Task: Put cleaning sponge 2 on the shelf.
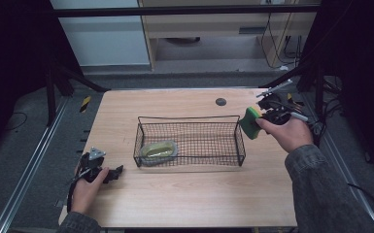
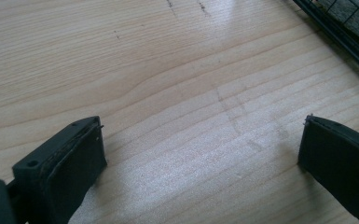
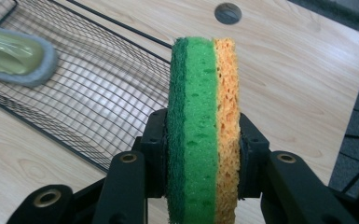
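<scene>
Your right gripper [image 3: 200,154] is clamped on the sponge [image 3: 203,121], basket [image 1: 189,160] just left of it, drop pending; left gripper [image 2: 200,158] rests apart.

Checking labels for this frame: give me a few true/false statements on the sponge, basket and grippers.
1. The right gripper clamps a sponge. True.
2. The sponge lies in the basket. False: it is held up beside the basket's right end.
3. The left gripper holds a brush. False: its jaws are open over bare table.
4. A green-and-grey object lies in the basket's left part. True.
5. The basket is solid plastic. False: black wire mesh.
</scene>
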